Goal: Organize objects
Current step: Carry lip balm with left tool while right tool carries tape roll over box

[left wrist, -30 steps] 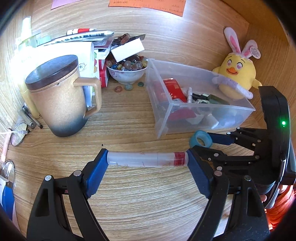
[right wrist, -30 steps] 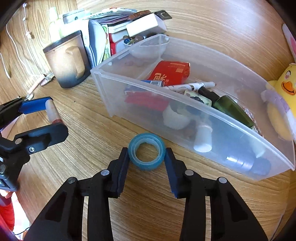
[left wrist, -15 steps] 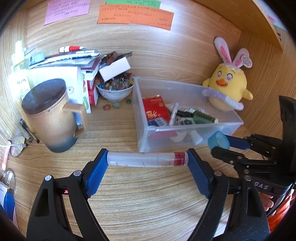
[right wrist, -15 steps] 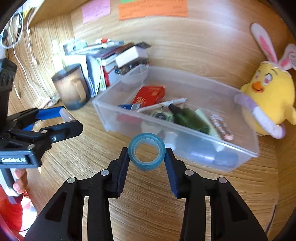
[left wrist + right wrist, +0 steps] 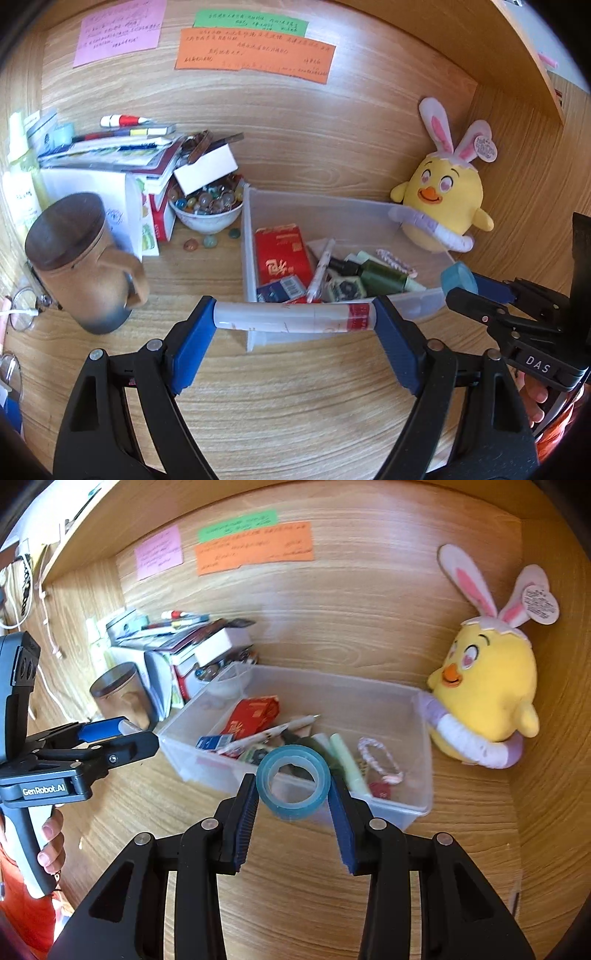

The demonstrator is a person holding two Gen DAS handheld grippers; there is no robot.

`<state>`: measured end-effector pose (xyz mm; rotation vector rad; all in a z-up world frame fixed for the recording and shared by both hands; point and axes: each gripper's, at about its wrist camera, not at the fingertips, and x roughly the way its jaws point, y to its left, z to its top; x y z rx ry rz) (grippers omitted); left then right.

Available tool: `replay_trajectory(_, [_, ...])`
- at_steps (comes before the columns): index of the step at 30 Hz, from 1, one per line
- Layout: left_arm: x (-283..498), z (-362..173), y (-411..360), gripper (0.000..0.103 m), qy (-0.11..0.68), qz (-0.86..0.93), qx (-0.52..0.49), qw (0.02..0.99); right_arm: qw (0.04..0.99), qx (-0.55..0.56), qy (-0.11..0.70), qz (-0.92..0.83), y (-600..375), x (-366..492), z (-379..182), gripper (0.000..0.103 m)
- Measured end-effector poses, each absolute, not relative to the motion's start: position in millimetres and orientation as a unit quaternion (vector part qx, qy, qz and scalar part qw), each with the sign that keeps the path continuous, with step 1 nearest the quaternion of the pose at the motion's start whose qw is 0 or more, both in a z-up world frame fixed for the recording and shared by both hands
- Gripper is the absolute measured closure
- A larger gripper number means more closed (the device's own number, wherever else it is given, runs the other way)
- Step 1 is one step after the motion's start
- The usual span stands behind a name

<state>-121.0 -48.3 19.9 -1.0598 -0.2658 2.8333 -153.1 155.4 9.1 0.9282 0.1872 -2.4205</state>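
My left gripper [image 5: 293, 319] is shut end to end on a white tube with a red band [image 5: 288, 320], held above the desk just in front of the clear plastic bin [image 5: 332, 210]. My right gripper [image 5: 293, 795] is shut on a blue tape roll [image 5: 293, 781], held in the air over the near rim of the bin [image 5: 413, 805]. The tape roll also shows in the left wrist view [image 5: 458, 278], at the bin's right corner. The bin holds a red packet [image 5: 282, 254], a pen, a dark green bottle and other small items.
A lidded brown mug [image 5: 85, 258] stands left of the bin. A bowl of marbles [image 5: 205, 210], boxes and stacked papers sit behind it. A yellow plush chick [image 5: 443, 203] leans at the bin's right. Sticky notes [image 5: 255, 53] hang on the back wall.
Both grippers have risen from the desk with their objects and tilted up. The right gripper has carried the tape roll over the bin's near rim.
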Motion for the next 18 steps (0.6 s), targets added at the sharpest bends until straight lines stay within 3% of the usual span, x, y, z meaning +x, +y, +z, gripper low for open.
replay_trajectory(18, [-162.9, 18.5, -23.7, 0.019, -0.084, 0.928, -0.358, 0.065, 0.241, 0.35, 0.053, -0.903, 163.7, -190.4, 4.8, 0.068])
